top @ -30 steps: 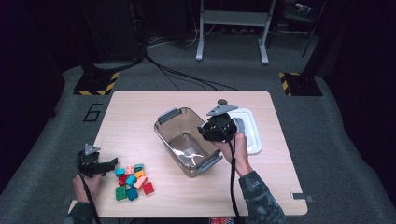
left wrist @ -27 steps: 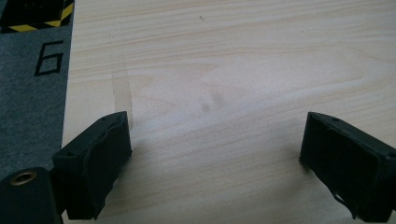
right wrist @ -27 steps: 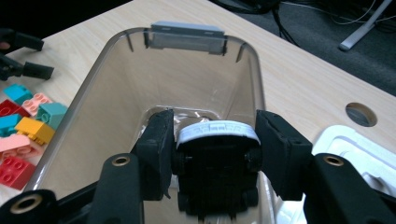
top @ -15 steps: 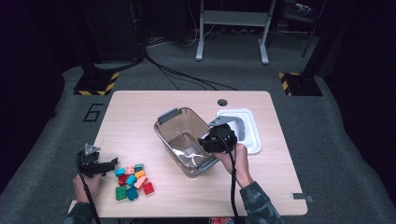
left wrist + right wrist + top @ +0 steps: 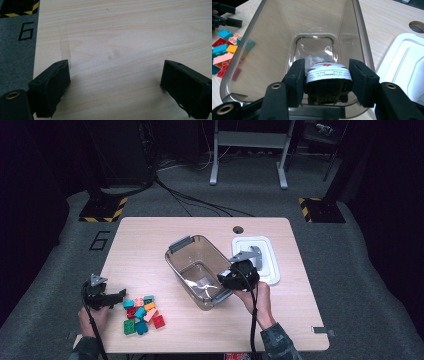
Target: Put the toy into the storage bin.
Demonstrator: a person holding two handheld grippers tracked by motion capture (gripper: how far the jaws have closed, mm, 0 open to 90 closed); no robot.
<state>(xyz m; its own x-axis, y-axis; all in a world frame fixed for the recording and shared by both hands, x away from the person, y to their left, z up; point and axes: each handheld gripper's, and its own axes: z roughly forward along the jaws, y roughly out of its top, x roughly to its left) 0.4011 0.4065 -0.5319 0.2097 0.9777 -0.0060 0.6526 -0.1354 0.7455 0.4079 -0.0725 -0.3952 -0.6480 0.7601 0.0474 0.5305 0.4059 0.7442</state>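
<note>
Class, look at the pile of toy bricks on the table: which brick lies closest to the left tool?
The light blue brick at the pile's upper left edge. It lies right beside the left tool, while the red, orange, pink and green bricks lie farther right or nearer the table's front edge.

The left hand-held gripper (image 5: 115,82) holds its black jaws wide apart over bare wooden bench (image 5: 125,37); grey floor with a printed "6" (image 5: 25,30) lies beyond the bench's edge.
</note>
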